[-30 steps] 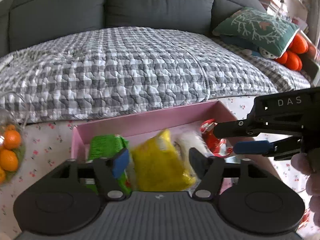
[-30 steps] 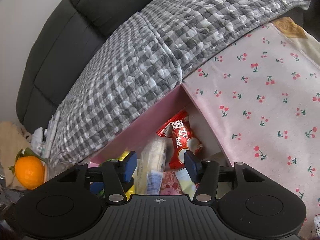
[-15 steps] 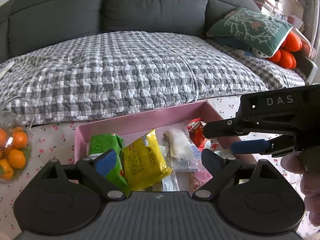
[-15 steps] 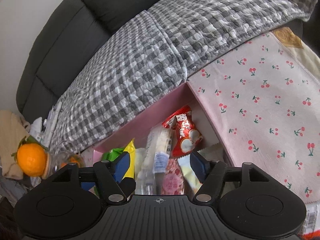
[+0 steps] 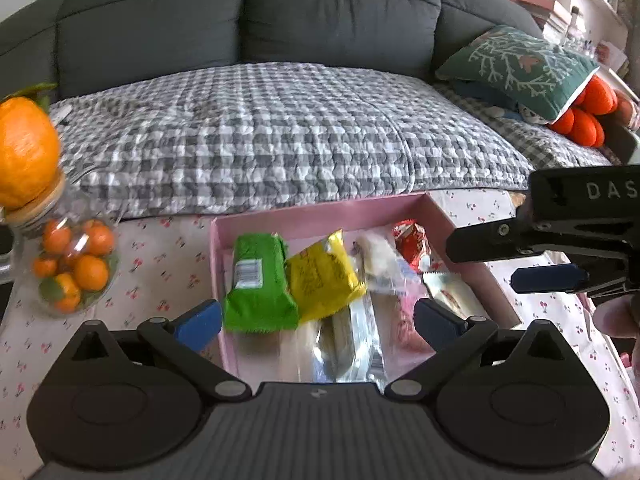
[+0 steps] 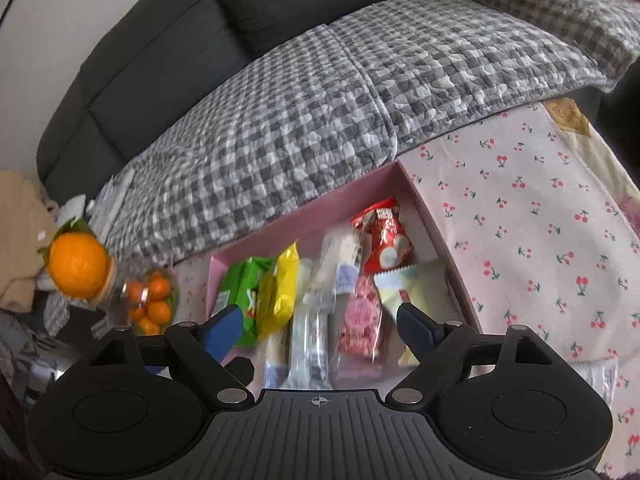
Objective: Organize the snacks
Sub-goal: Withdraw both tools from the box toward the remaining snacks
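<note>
Pink tray [image 5: 256, 225] filled with snack packets, green packet [image 5: 258, 282] laid beside yellow packet [image 5: 322, 280], left tongs [image 5: 318, 320] spread wide and empty, right tongs [image 6: 320, 326] likewise held wide above it

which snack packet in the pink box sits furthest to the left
The green packet, against the left wall of the pink box. The yellow packet lies just right of it, and the red packet is near the opposite wall.

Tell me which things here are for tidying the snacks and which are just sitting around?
For the job: pink box, green packet, yellow packet, red packet, left gripper, right gripper.

Just around: jar of oranges, green cushion, checked quilt, cherry-print cloth.
</note>
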`<action>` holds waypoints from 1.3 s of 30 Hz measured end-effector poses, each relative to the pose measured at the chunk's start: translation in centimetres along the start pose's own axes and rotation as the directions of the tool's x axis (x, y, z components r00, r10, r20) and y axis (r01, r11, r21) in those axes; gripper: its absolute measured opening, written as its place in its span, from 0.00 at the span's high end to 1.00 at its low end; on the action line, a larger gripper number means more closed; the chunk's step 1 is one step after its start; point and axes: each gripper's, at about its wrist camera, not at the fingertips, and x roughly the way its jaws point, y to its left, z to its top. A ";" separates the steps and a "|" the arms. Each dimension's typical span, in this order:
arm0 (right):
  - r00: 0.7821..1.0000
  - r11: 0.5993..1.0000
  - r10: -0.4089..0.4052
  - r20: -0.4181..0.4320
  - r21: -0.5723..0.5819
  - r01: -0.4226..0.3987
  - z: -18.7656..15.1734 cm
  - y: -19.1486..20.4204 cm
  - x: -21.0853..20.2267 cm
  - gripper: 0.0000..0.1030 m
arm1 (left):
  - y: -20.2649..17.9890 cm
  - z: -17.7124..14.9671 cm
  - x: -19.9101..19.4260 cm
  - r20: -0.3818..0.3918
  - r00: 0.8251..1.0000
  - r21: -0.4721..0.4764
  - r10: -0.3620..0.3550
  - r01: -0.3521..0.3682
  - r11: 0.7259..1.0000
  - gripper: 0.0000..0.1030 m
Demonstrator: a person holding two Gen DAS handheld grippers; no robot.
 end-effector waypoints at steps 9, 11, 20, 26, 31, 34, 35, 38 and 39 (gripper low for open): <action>0.999 0.998 -0.023 -0.026 -0.058 0.021 -2.5 1.2 -2.3 0.16 | 0.7 -2.1 -2.5 -0.053 0.998 -0.046 0.017 -0.019 0.999 0.01; 0.999 0.997 -0.027 -0.029 -0.072 0.025 -3.1 1.4 -2.7 0.16 | 0.9 -2.6 -3.1 -0.064 0.998 -0.055 0.018 -0.022 0.998 0.01; 0.999 0.992 -0.028 -0.041 -0.120 0.023 -5.2 2.0 -4.1 0.12 | 1.6 -4.8 -4.8 -0.097 0.995 -0.104 0.006 -0.016 0.994 0.01; 0.999 0.983 -0.045 -0.023 -0.178 0.040 -7.1 1.8 -3.7 0.12 | 1.8 -6.1 -5.0 -0.089 0.996 -0.081 0.004 -0.011 0.997 0.01; 0.998 0.968 -0.064 0.025 -0.241 0.068 -8.1 1.8 -4.2 0.12 | 2.1 -7.2 -5.1 -0.100 0.995 -0.068 -0.012 0.005 0.998 0.01; 0.999 0.968 -0.045 0.028 -0.245 0.050 -8.3 1.4 -4.5 0.12 | 2.1 -7.7 -5.2 -0.097 0.995 -0.057 -0.015 0.010 0.998 0.01; 0.999 0.968 -0.037 0.028 -0.245 0.043 -8.3 1.2 -4.7 0.12 | 2.2 -7.8 -5.2 -0.097 0.995 -0.054 -0.016 0.011 0.998 0.01; 0.998 0.966 -0.036 0.045 -0.254 0.046 -8.4 0.3 -5.4 0.12 | 2.3 -8.2 -5.3 -0.098 0.995 -0.043 -0.014 0.010 0.999 0.01; 0.998 0.965 -0.039 0.052 -0.257 0.051 -8.4 0.0 -5.6 0.12 | 2.3 -8.3 -5.4 -0.097 0.995 -0.039 -0.014 0.011 0.999 0.01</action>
